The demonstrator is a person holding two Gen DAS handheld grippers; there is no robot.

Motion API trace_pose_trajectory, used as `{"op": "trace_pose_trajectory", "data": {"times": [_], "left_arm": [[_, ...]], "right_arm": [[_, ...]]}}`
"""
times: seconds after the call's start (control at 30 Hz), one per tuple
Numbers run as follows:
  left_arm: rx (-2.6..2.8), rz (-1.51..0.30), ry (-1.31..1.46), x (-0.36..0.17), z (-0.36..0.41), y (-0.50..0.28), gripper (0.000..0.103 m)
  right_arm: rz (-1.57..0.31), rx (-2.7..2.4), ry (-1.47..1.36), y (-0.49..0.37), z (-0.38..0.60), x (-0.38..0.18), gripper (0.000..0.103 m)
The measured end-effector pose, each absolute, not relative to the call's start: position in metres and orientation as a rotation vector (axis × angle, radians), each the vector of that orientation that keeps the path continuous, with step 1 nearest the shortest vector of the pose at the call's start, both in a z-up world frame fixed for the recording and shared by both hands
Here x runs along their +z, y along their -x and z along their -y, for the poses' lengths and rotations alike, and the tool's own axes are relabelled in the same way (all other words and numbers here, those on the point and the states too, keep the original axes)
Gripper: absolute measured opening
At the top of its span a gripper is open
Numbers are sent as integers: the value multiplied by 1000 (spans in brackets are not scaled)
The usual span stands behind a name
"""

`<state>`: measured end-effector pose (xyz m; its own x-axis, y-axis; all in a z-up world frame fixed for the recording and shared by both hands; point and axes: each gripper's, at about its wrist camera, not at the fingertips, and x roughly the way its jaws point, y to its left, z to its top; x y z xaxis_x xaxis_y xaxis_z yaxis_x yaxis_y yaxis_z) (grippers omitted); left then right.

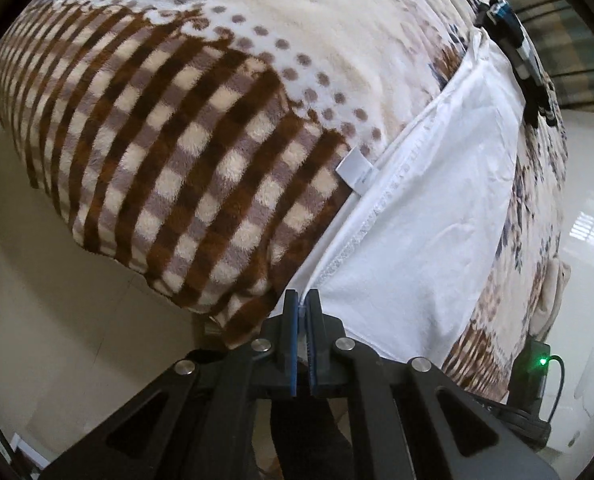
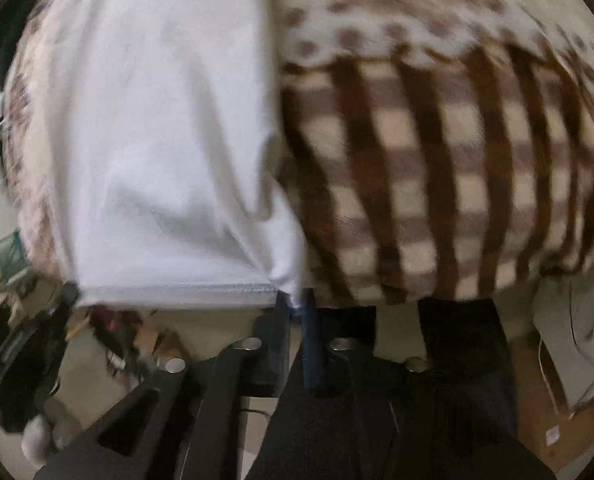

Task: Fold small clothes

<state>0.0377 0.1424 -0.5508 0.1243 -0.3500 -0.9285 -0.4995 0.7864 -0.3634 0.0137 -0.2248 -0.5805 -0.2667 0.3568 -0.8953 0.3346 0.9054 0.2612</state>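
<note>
The white garment (image 1: 417, 208) lies spread on a plaid and dotted fleece blanket (image 1: 169, 152) covering the bed, its hemmed edge hanging at the near side. We judge this to be the start of a fold: both corners of that hem are pinched. Our left gripper (image 1: 305, 304) is clenched on one corner, our right gripper (image 2: 297, 308) on the other. Next we would lift together and carry the hem across, keeping it taut. The left view alone shows a small white label (image 1: 357, 170) and the seam stitching; the right view, blurred, shows clutter on the floor (image 2: 21, 272) instead.
</note>
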Motion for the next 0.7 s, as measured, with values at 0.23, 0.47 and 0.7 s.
{"op": "trace_pose_trajectory", "data": {"times": [0.23,0.47,0.7], "left_arm": [[37,-1522,712,-563,-136,-26,2],[29,-1542,715,-584,-144,-25,2],[-32,-1632,607,-588,-146,-42,6]], "right_arm": [[-1849,-27,-363,13,215,-559,4],[-1888,-51,-354,12,202,-571,4],[-1911,-2,-399,1,188,-574,9]]}}
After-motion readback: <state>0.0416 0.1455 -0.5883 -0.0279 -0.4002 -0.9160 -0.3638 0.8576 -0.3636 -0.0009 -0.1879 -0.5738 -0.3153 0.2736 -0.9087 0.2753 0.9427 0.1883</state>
